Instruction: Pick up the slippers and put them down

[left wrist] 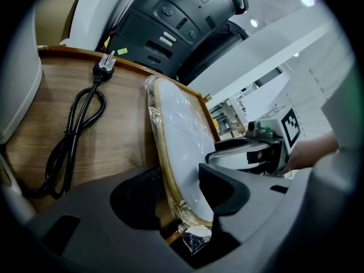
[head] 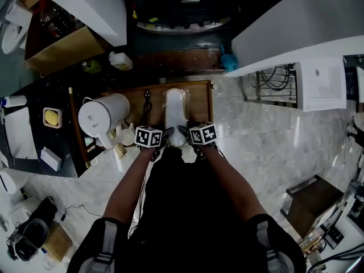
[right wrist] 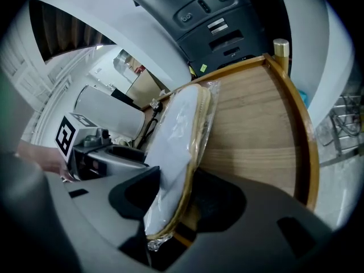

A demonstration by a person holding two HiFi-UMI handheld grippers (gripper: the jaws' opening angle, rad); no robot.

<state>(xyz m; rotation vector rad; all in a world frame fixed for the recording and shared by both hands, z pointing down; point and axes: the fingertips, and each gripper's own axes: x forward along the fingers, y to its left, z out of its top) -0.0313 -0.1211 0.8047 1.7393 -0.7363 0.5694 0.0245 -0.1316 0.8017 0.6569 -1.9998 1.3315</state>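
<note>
Slippers (head: 175, 110): a flat, long white pair sealed in clear, crinkly plastic film, with a tan rim running round the sole edge. They lie lengthwise on the wooden tray, the near end towards the person.
Slippers, close up: the left gripper view shows a smooth white face (left wrist: 182, 147) with glossy film folds. The right gripper view shows the same pack (right wrist: 173, 147) edge-on, with a loose twist of film at its near tip.
Left gripper (head: 168, 134): its dark, rounded jaws (left wrist: 181, 193) stand well spread and are clamped on the pack's near end, one on each face.
Right gripper (head: 185, 132): its jaws (right wrist: 177, 197) are likewise spread and pressed on that same near end, just beside the left gripper.
Contact with the tray: it is hard to tell whether the held end rests on the wood or hangs just above it.
Wooden tray (head: 199, 104): rectangular, with brown grain and a raised, lighter rim (right wrist: 307, 152).
Power cord (left wrist: 77, 129): a black, rubbery loop with a plug, lying on the wood left of the slippers.
White jug (head: 104, 115): a smooth cylinder at the tray's left edge.
Floor (head: 256, 141): pale, polished marble.
</note>
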